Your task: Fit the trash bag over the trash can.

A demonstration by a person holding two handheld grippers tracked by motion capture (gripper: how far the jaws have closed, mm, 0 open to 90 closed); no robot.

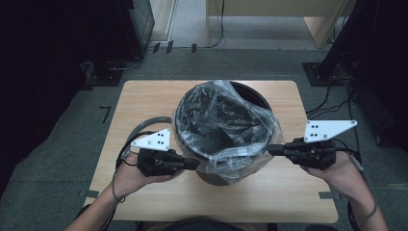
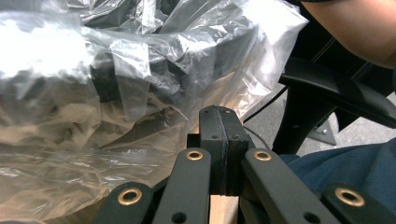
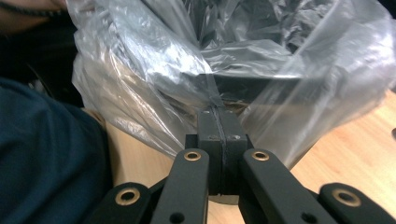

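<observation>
Gripping bag [image 1: 226, 130] w/ both grippers

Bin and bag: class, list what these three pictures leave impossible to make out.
- High view: the inside bottom of the bin, hidden by the crumpled clear bag.
- Left gripper view: whether the left gripper pinches any plastic; its closed tips hide it.
- Right gripper view: the bin's base, cut off behind the right gripper.

Bin and bag block the middle of the counter

The black bin [image 1: 219, 144] with its loose clear bag [image 1: 226, 125] stands at the counter [image 1: 144, 96] centre, barring any straight pass between left and right; bare wood lies open along the left, right, near and far edges.
</observation>
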